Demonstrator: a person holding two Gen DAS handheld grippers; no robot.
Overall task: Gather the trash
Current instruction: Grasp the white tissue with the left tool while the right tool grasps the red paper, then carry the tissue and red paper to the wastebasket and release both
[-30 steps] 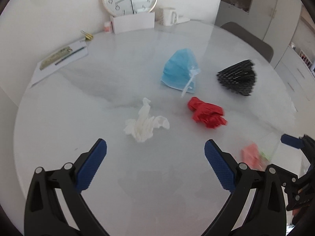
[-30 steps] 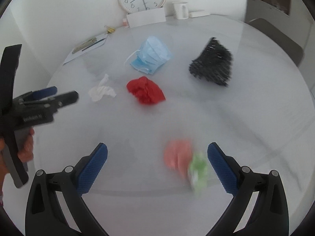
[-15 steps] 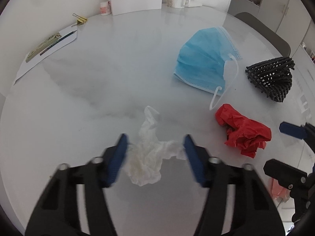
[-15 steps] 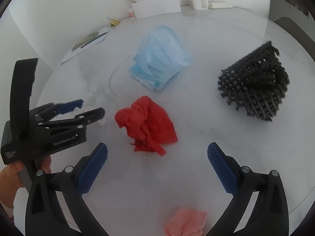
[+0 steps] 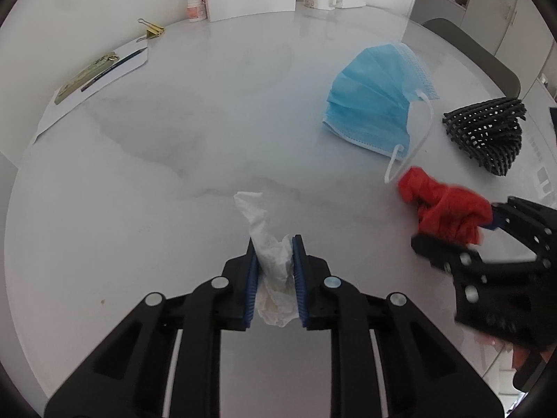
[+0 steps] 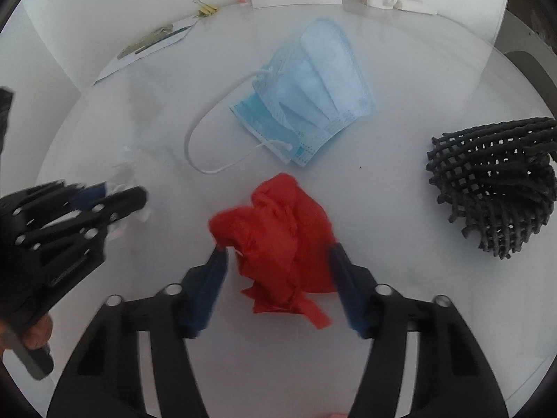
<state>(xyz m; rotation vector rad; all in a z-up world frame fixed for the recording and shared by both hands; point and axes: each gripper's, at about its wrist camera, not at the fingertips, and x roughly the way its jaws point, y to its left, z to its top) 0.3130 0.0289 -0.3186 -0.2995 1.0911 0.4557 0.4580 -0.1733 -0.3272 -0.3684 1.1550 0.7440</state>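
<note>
Our left gripper [image 5: 275, 244], open earlier, now pinches the white tissue [image 5: 269, 254], hiding its middle. Right of the tissue, our blurred right gripper [image 6: 278, 254] has closed around the red paper [image 6: 282, 240]; contact unclear.

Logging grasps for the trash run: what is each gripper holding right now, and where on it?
Left gripper: shut on the white tissue, pinched at its bunched lower middle. Right gripper: fingers straddle the red paper wad, not yet clamped.
</note>
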